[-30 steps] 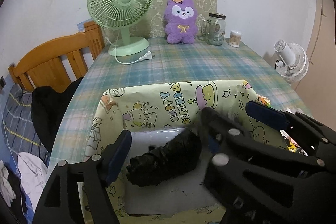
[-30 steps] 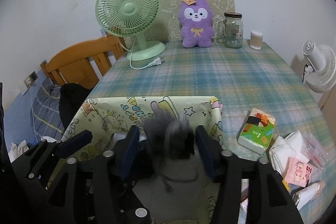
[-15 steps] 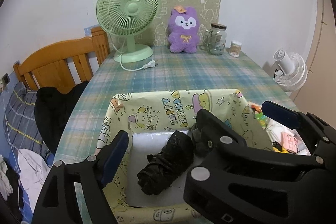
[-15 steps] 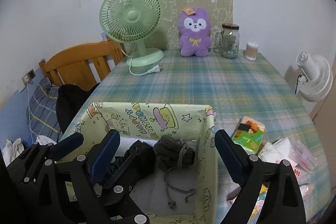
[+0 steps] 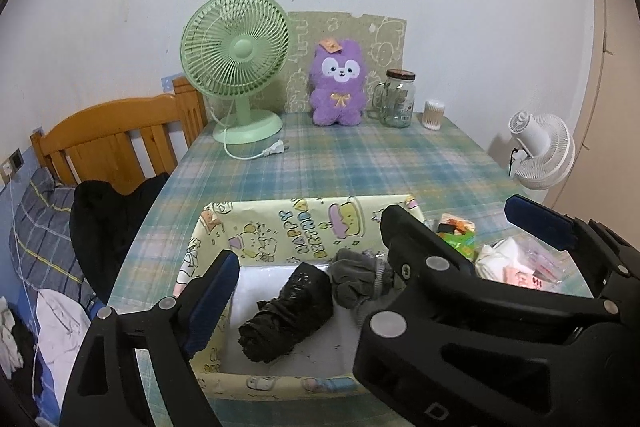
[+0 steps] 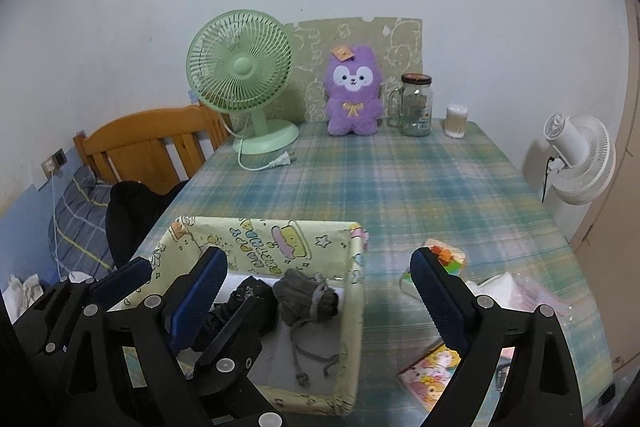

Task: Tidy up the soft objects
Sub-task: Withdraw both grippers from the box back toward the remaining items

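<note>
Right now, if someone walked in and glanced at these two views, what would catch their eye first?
Probably the purple plush bunny sitting upright at the far edge of the plaid table, between the mint green desk fan and a lidded glass jar. Nearer, the yellow birthday-print box holds a black bundle and a grey drawstring pouch side by side. Both open grippers hover at the box, left and right.

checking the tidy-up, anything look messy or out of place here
Mostly tidy. The grey pouch's drawstring trails loose across the floor of the box, and the green fan's plug lies unplugged on the tablecloth.
</note>
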{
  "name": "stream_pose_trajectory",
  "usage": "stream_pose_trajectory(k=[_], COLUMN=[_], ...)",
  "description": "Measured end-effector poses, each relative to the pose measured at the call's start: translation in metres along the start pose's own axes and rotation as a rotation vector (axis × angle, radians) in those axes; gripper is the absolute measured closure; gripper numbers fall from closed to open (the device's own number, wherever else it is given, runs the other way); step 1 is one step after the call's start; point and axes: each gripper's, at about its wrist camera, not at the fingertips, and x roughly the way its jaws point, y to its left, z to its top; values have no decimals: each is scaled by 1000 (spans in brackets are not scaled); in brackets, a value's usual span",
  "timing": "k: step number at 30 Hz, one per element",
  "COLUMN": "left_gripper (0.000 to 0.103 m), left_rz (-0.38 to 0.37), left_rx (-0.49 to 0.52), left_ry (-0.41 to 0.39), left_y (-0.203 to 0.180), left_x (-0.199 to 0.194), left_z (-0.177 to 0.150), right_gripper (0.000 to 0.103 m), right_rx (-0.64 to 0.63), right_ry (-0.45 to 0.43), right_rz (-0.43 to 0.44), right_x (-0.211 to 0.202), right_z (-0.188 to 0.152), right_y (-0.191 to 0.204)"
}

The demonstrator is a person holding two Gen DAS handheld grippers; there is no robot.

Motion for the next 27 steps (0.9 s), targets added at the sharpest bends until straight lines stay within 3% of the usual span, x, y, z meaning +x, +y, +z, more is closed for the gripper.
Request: stream_pose_trajectory(k=[27], left_gripper=[5], left_rz=[-22], left_rx=[16], left_ry=[-107], left_y=[-81], left_x=[-42], left_z=[5], right_gripper=[3], right_rx=[19], right_ry=[-114], right_rz=[-34], right_x=[-68], right_z=[5], right_y=[-71])
